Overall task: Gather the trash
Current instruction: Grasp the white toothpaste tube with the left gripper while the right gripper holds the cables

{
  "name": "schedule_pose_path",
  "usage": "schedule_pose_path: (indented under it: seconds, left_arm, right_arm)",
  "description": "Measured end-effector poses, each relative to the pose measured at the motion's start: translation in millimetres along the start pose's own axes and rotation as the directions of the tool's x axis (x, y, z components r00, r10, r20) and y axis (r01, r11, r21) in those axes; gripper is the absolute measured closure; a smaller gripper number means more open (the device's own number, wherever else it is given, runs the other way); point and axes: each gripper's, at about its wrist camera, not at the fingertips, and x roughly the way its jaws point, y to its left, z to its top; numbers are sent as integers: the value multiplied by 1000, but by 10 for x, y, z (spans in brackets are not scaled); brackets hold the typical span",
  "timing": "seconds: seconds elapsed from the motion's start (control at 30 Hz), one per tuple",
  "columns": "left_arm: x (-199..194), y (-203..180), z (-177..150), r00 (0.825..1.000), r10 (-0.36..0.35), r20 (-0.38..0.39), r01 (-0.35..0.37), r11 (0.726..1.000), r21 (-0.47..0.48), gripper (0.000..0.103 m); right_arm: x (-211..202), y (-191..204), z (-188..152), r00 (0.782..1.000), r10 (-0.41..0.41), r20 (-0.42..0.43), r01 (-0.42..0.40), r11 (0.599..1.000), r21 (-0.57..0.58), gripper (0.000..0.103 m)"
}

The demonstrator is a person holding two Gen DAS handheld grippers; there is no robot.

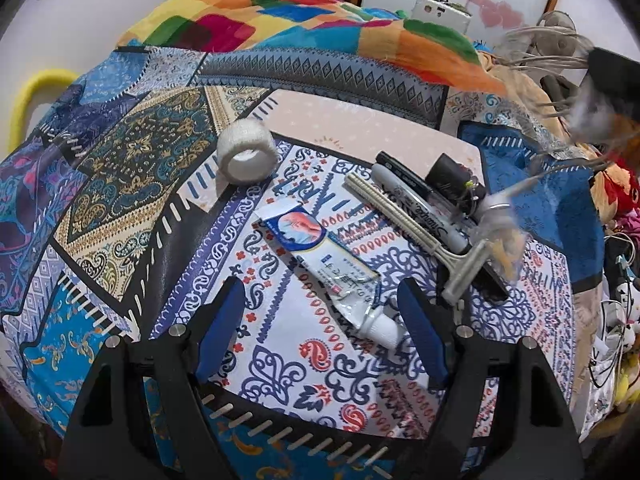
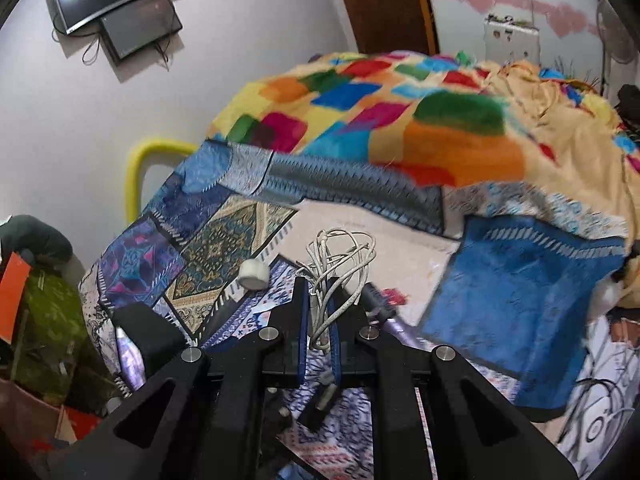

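My left gripper (image 1: 320,288) is open and empty, its blue pads either side of a squeezed white and blue tube (image 1: 320,268) lying on the patterned bedsheet (image 1: 132,184). A white tape roll (image 1: 246,154), a disposable razor (image 1: 424,236), a black marker (image 1: 420,204) and a small black box (image 1: 446,170) lie beyond it. My right gripper (image 2: 319,292) is shut on a tangled white cable (image 2: 340,256) and holds it above the bed. The right gripper also shows blurred at the right edge of the left wrist view (image 1: 600,92), with the cable (image 1: 540,52).
A colourful patchwork blanket (image 2: 400,120) is heaped at the back of the bed. A yellow rail (image 2: 136,176) stands at the bed's left. A green bag (image 2: 44,312) sits low on the left. Cables and soft toys (image 1: 616,208) crowd the right side.
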Motion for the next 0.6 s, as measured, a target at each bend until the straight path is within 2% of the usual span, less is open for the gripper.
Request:
schedule_pose_path:
  seconds: [0.03,0.13,0.23,0.27,0.43,0.6]
  left_arm:
    - [9,-2,-7,1000,16,2,-16,1000,5,25]
    - [-5,-15,-54,998,63,23,-63,998,20,40]
    - [-31,-4,-93,995,93,36,-94,995,31,62]
    - [-42,-1,-95,995,98,35,-99,994,40,77]
    - [-129,47,-107,1000,-9,-18,10,998,55,78]
    - [-439,95,-125,996,-91,-25,91,995,30,78]
  right_arm:
    - [-69,-25,-7,1000,-22,14,23,1000,-8,95]
    - [-159,-91,-52,998,-60,27,60,998,-12,95]
    - [-160,-209,-111,998,-66,8,66,997,27,95]
    - [-139,-241,-140,997,-76,-2,76,996,36,94]
    - [-110,-259,-252,995,-92,-40,94,995,43,95]
    - [-291,-213,-321,996,-81,-35,82,996,33,95]
